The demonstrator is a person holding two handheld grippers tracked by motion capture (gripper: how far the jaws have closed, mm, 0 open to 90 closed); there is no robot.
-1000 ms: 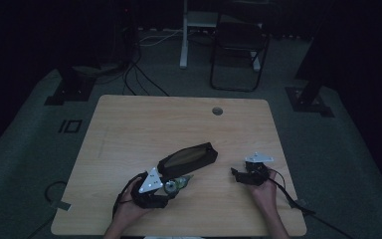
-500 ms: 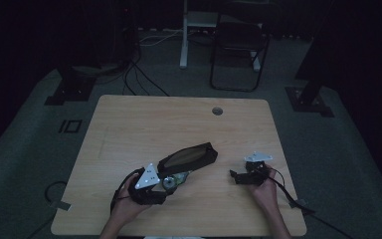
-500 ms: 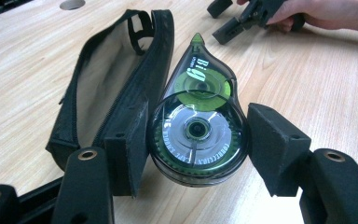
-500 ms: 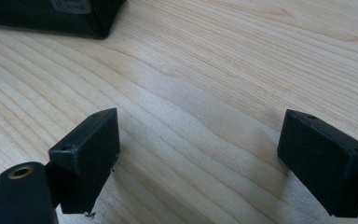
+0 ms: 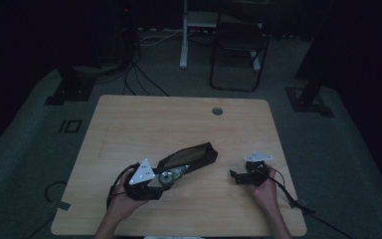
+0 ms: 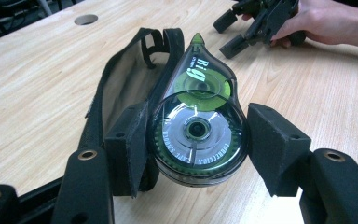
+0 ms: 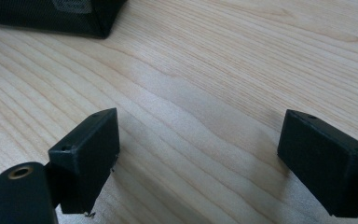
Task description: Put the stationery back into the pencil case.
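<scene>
A clear-and-green correction tape dispenser sits between the pads of my left gripper, which is shut on its round body and holds it just above the table. Its tip points at the open black pencil pouch lying behind it. In the high view the left gripper is at the near end of the pouch, with the dispenser in it. My right gripper rests to the pouch's right; its jaws have just been opening. In the right gripper view, my right gripper stands open over bare wood, nothing between its pads.
The wooden table has a round cable hole near its far edge. A corner of the pouch lies ahead of the right gripper. A chair and stand bases are on the floor beyond the table.
My left gripper has risen a little and drifted left with the dispenser in it. The right hand has stayed where it was.
</scene>
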